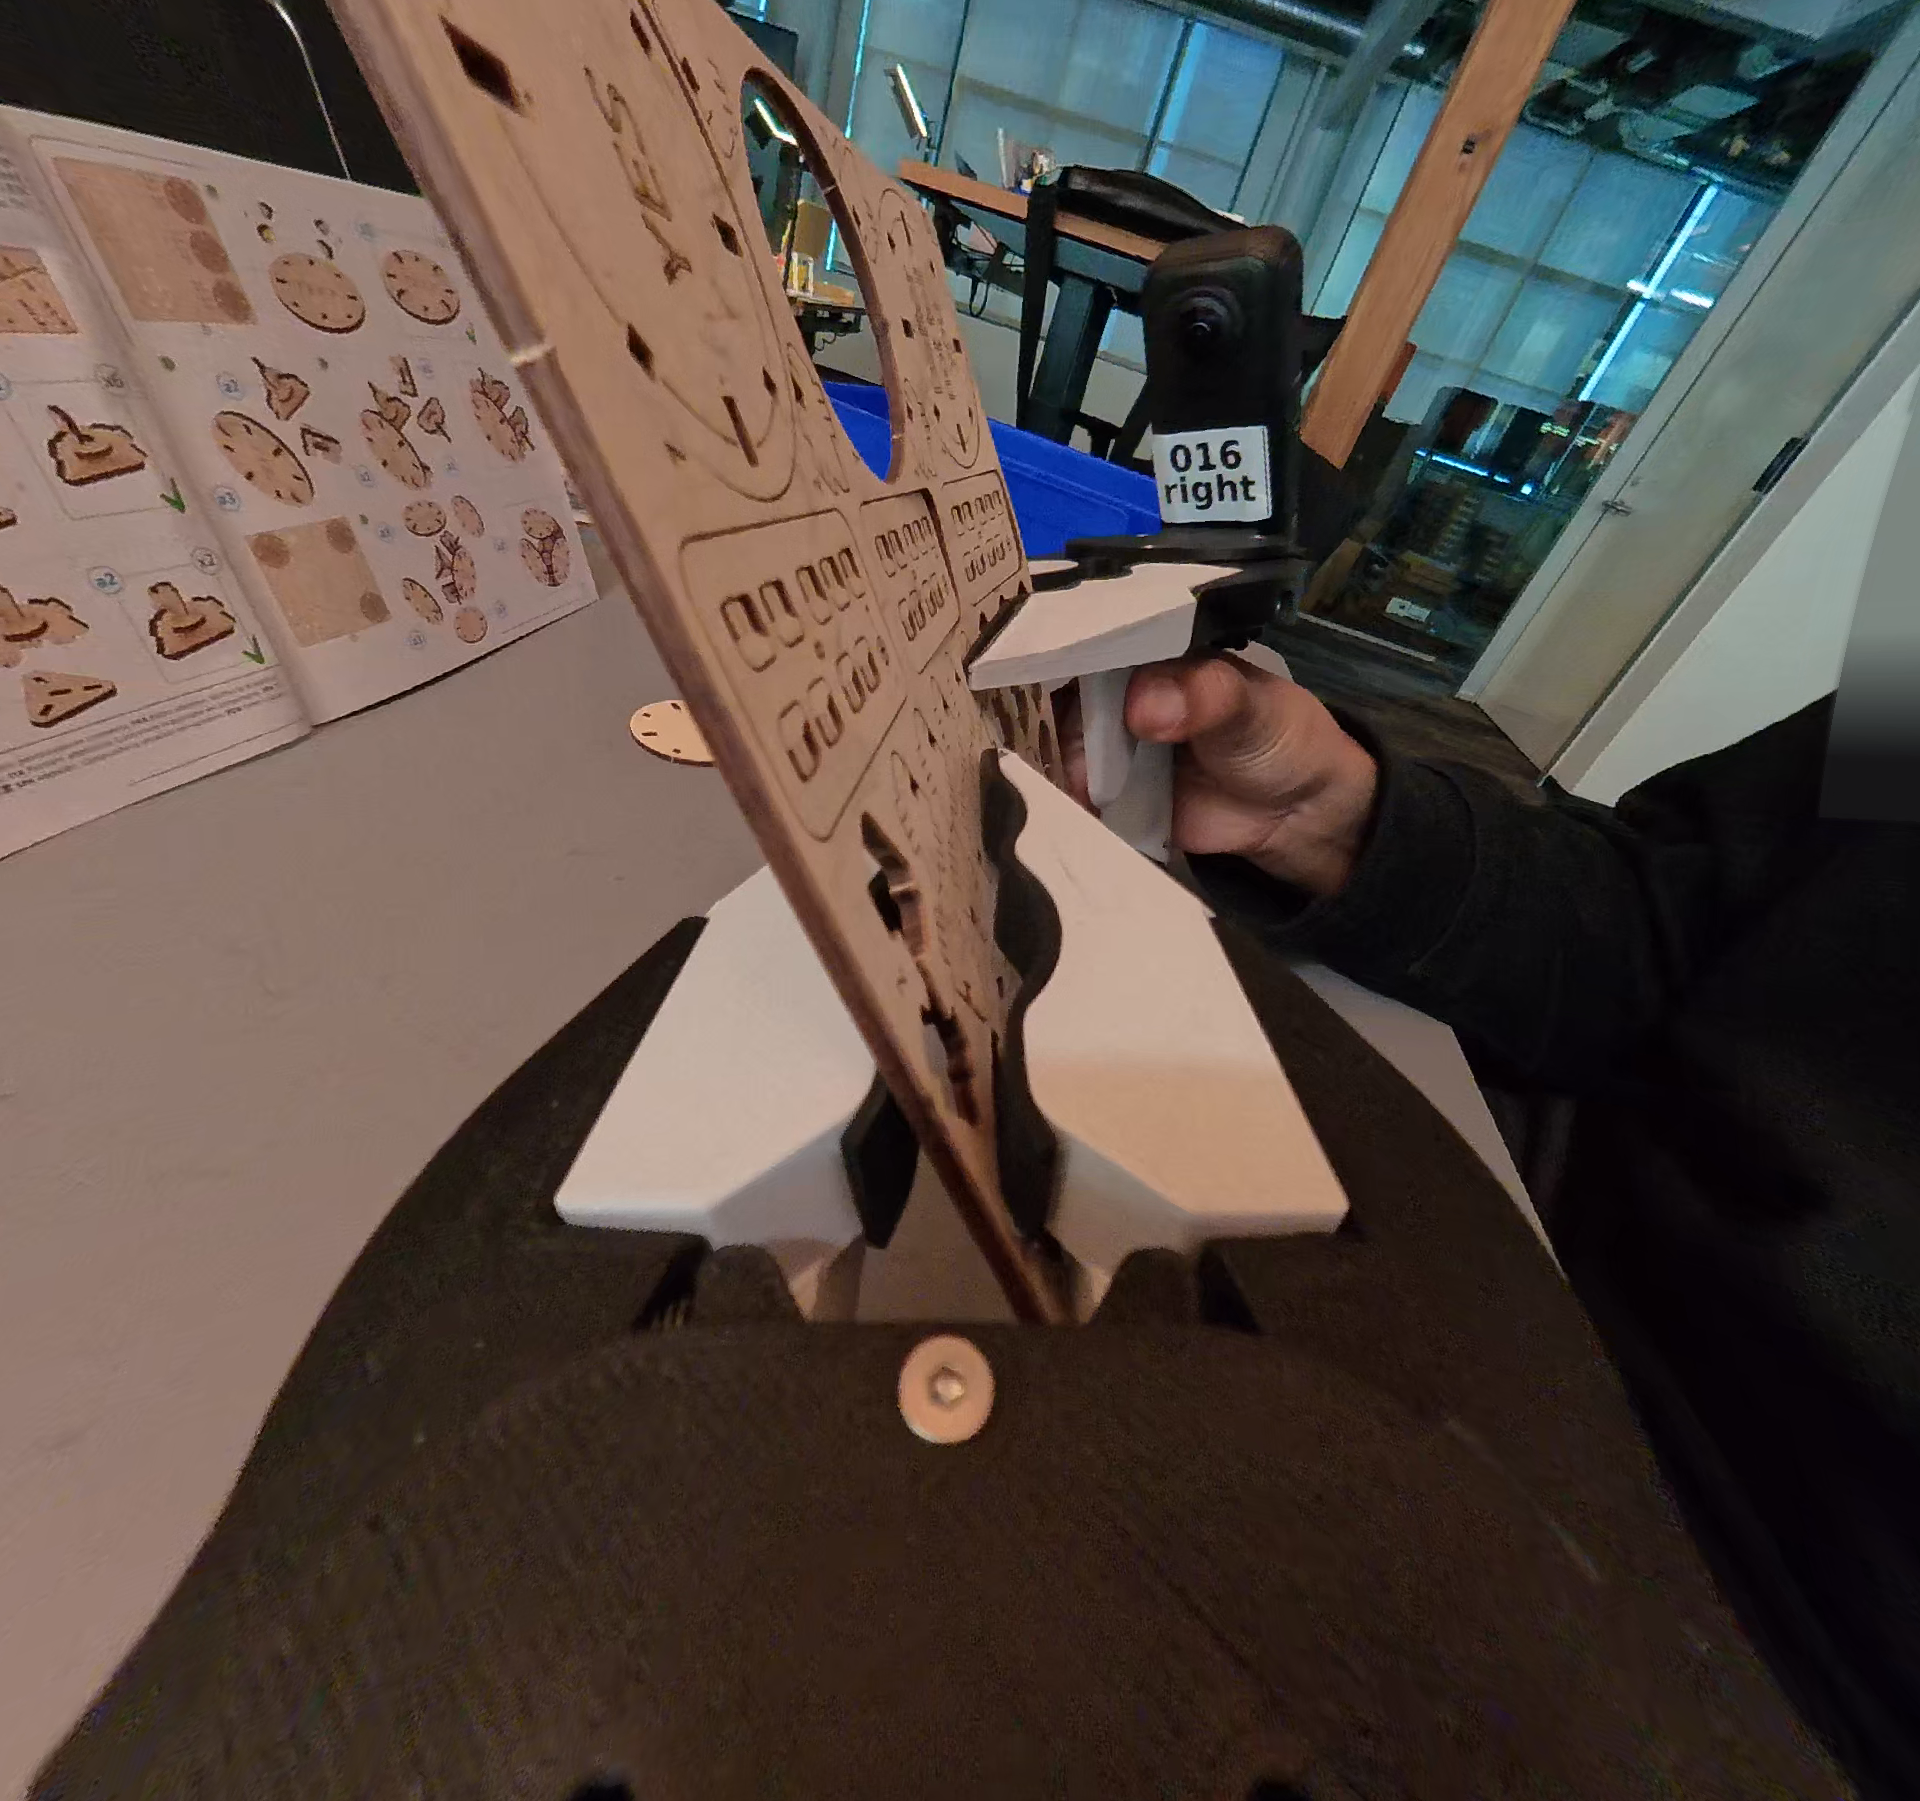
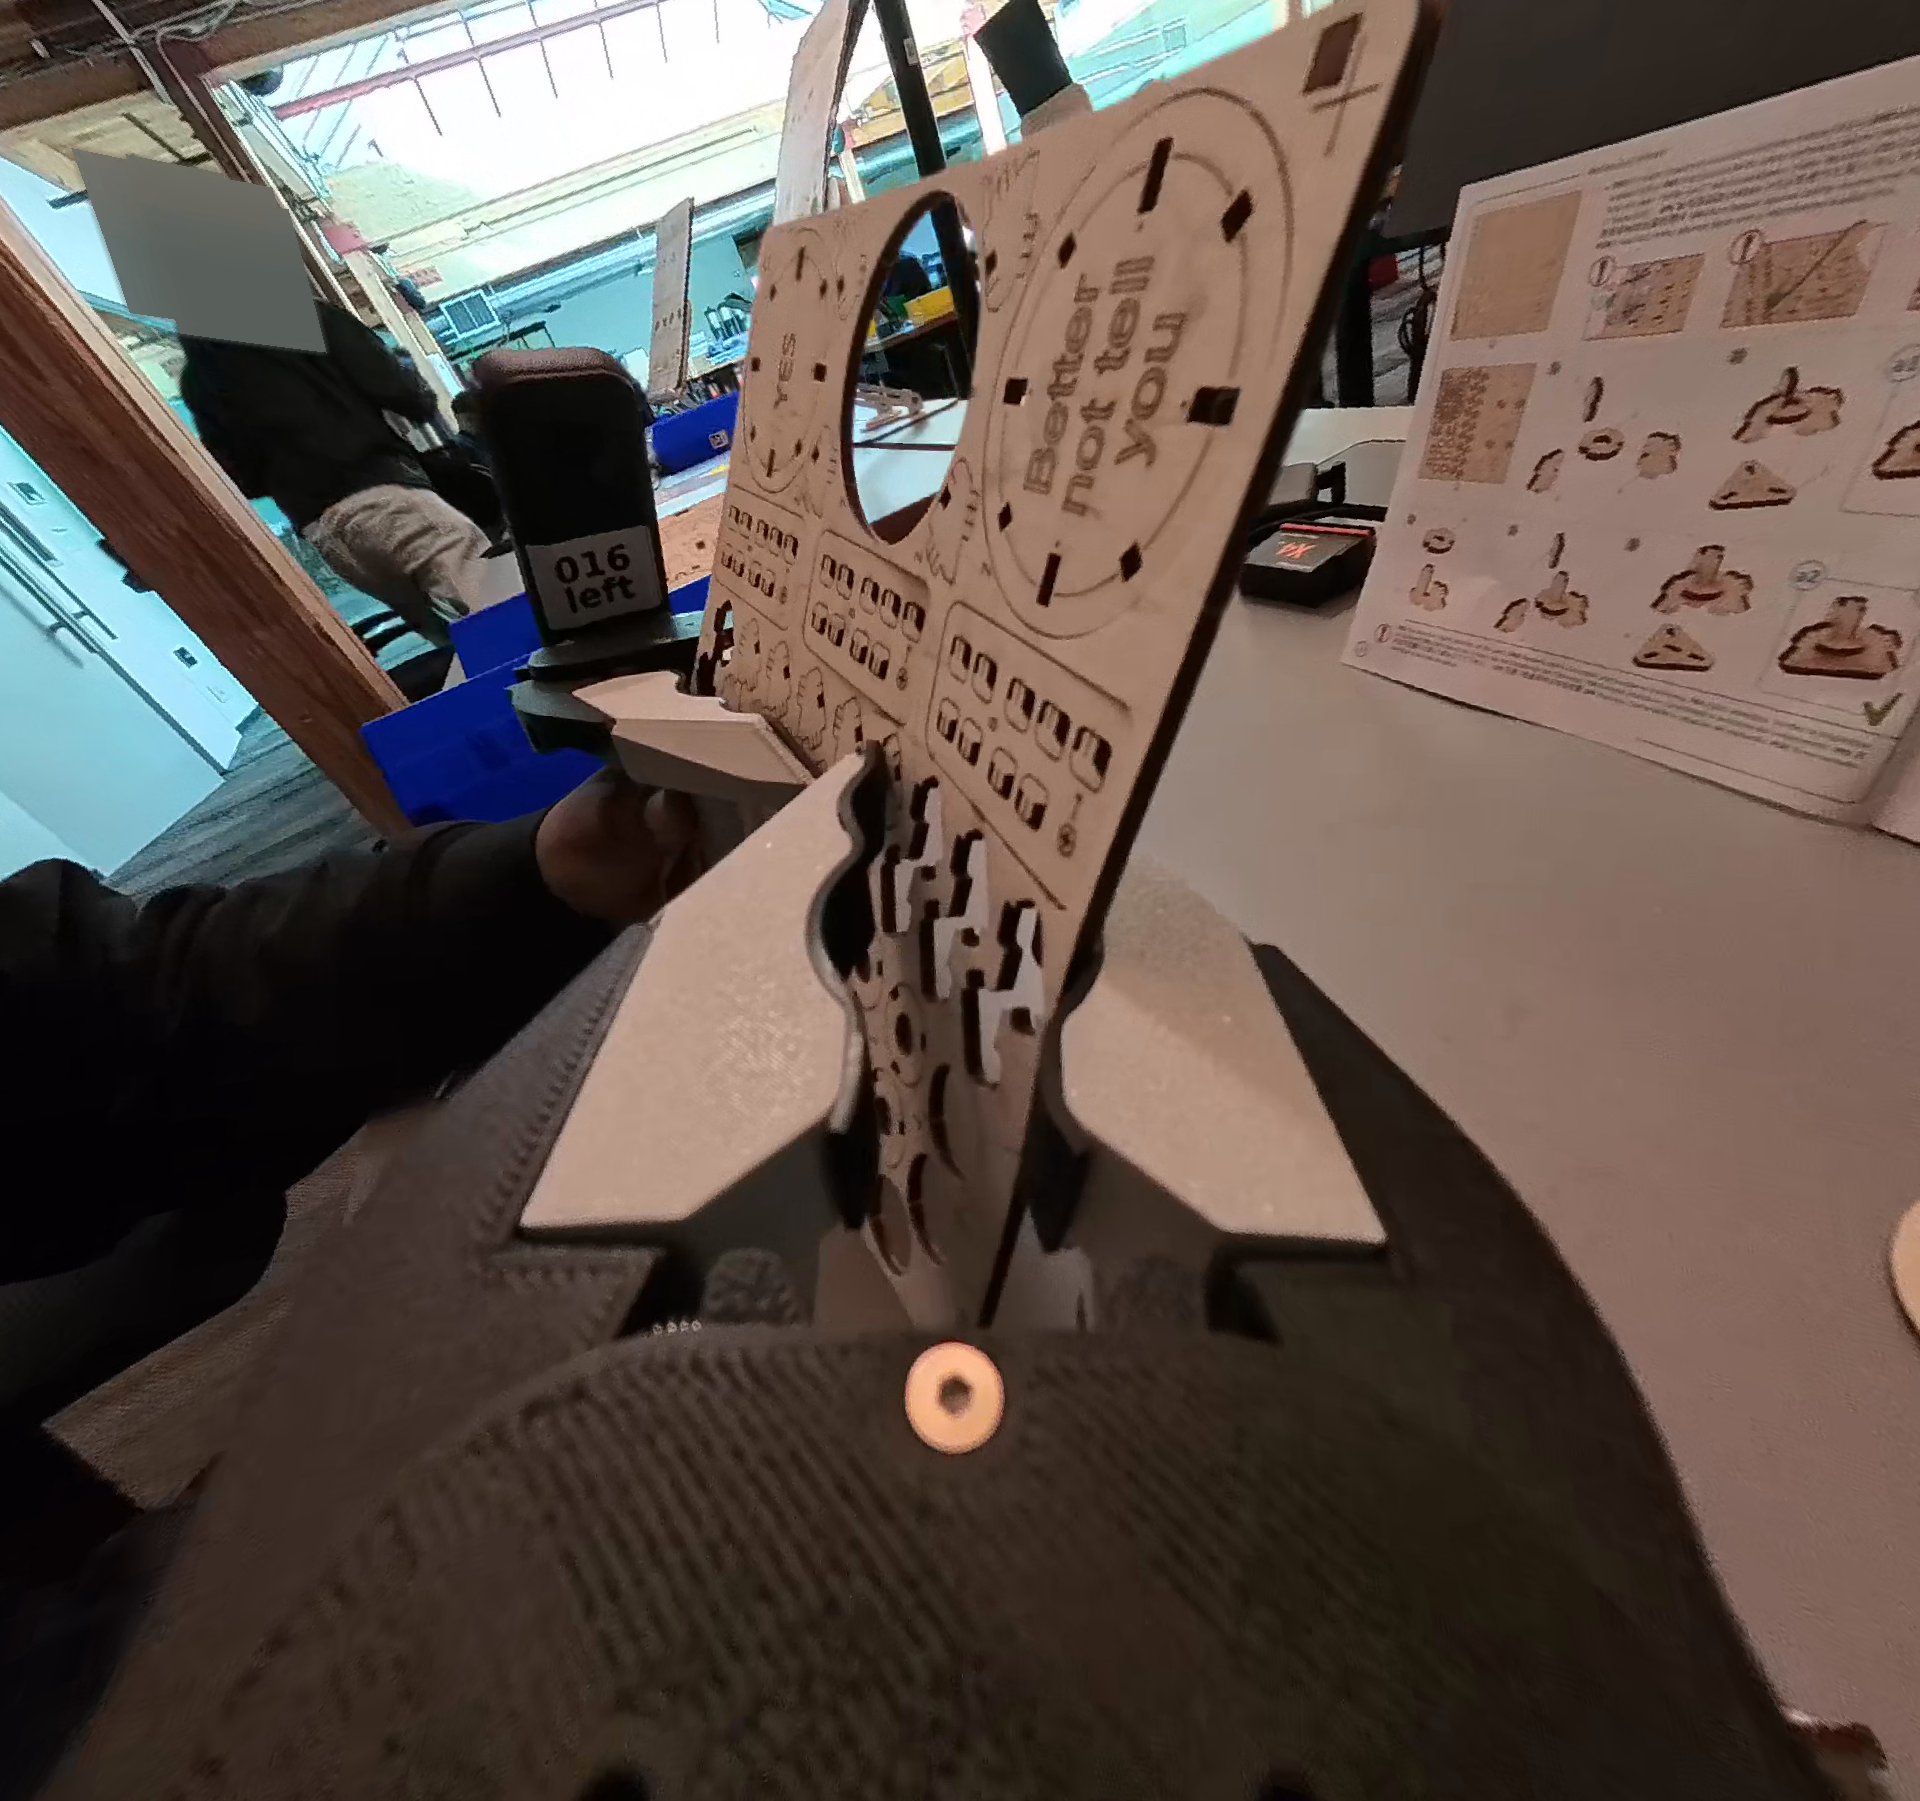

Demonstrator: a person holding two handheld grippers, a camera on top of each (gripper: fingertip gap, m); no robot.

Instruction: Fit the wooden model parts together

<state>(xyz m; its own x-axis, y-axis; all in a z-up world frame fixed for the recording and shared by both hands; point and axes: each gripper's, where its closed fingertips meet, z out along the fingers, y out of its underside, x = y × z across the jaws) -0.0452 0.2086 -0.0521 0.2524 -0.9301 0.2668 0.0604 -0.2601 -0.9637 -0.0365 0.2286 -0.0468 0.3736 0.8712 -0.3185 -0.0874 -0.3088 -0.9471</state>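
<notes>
At the far left of the table the instruction booklet lies spread open, propped so its diagrams face me. Just right of it, a small wooden disc lies flat on the table, near the sheet's edge. My left tool is pressed together on the lower edge of the laser-cut plywood sheet, both pads against the wood; I judge this pinch keeps the sheet nearly upright above the table. On the right, my right tool is spread: the sheet's other end stands between its fingers, with a clear gap on the left finger's side, so it brackets the wood without clamping. 1 round hole gapes mid-sheet. A blue bin sits far behind.
</notes>
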